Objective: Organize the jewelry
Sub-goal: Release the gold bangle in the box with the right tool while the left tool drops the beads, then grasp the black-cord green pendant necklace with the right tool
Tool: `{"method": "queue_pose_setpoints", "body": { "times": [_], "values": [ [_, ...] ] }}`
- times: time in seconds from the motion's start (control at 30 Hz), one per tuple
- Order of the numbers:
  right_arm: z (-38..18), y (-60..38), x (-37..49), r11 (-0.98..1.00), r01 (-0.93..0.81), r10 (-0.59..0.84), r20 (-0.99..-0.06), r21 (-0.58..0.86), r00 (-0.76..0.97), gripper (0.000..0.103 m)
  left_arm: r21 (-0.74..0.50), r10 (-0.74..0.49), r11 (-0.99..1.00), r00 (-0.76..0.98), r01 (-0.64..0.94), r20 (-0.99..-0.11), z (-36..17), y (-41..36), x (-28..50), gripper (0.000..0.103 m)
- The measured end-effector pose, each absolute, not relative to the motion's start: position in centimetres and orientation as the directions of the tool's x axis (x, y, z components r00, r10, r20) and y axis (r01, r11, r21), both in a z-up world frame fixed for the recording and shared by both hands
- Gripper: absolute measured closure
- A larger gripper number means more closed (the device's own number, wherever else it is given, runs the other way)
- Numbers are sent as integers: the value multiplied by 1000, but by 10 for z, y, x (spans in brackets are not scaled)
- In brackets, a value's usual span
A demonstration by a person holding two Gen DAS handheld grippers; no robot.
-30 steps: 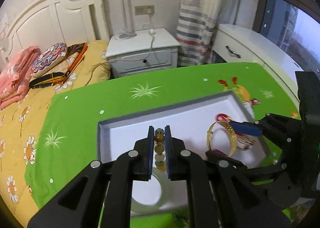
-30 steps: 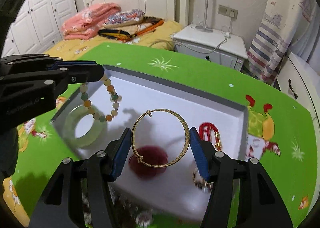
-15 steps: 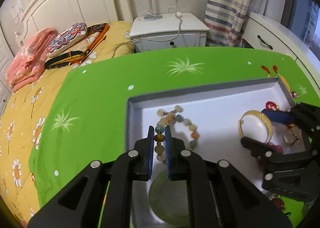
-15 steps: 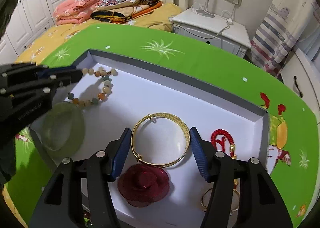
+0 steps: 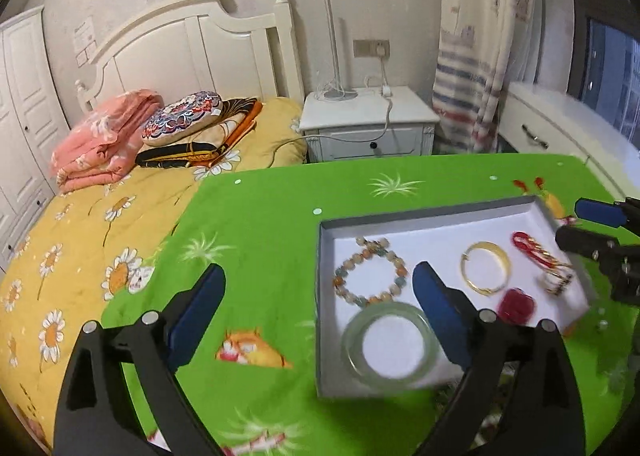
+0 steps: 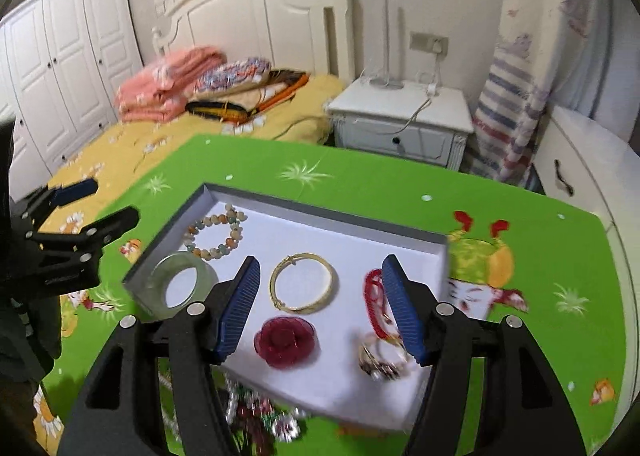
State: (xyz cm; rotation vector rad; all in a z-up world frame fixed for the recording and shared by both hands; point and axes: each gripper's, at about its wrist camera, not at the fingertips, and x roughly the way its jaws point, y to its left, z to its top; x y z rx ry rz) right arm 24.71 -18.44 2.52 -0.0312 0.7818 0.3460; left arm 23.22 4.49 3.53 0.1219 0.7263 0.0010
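Left wrist view shows what has just changed: half a second ago the left hand-held gripper (image 5: 318, 298) was closed on the multicoloured stone bead bracelet (image 5: 371, 271), and now its blue pads stand wide apart with nothing between them. The bracelet lies flat in the shallow white tray with grey rim (image 5: 424, 216), near the corner at 10 o'clock of the tray. I judge that this piece is now placed and the left hand is free for the next one.

The right hand-held gripper (image 6: 320, 310) is also wide and empty, as it was a second ago. It hangs above the thin round gold bangle (image 6: 301, 282), which lies flat near the middle of the tray, with the dark red rose-shaped brooch (image 6: 285, 341) just beside it at 6 o'clock.

The pale green jade bangle (image 6: 180, 285) lies at the tray's near left corner, at 7 o'clock from the bead bracelet. It looks to be partly over the rim, but blur makes this uncertain. The red cord bracelet with gold beads (image 5: 534, 252) is the only long piece: its long axis goes from 11 o'clock to 5 o'clock in the left wrist view, pointing toward a small gold ring cluster (image 6: 382, 360). The round pieces have no clear direction.

Some shiny beaded jewelry (image 6: 256, 408) lies outside the tray on the green cartoon-printed desk cover (image 6: 540, 256), at 6 o'clock of the tray. Probably this remains to be organized.
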Motion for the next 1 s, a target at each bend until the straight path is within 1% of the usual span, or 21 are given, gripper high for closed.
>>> {"method": "queue_pose_setpoints", "body": {
  "times": [0.2,0.23,0.3,0.43,0.53,0.63,0.7,0.83,0.9,0.93,1.0],
  "values": [
    [26,-205,202,949,-296,291,-666,110,687,43,111,44,993,761,37,-647,34,43,180,8],
    [24,-207,196,949,-293,293,-664,116,687,43,112,47,993,766,33,-641,32,43,168,6],
    [16,-212,181,948,-284,307,-661,147,685,43,103,42,994,769,31,-638,22,44,146,5],
    [-4,-217,154,940,-261,339,-663,219,668,43,54,10,998,749,35,-662,-2,47,115,5],
    [-17,-213,138,936,-253,352,-667,244,656,43,58,4,997,736,47,-677,-19,46,98,5],
    [-26,-208,126,937,-260,350,-674,235,651,43,106,16,992,742,74,-670,-30,40,83,5],
    [-32,-203,118,935,-272,352,-686,227,637,43,113,1,989,745,99,-667,-35,36,77,5],
    [-42,-194,105,934,-297,347,-708,200,615,43,105,-34,984,736,142,-676,-48,32,75,5],
    [-47,-185,101,934,-320,331,-723,160,606,43,93,-47,984,731,151,-681,-49,33,76,5],
    [-48,-183,101,934,-327,324,-726,145,606,44,81,-57,985,734,151,-676,-48,35,76,5],
    [-49,-178,102,931,-341,322,-732,130,600,48,61,-76,985,722,163,-688,-50,37,78,5]
  ]
}}
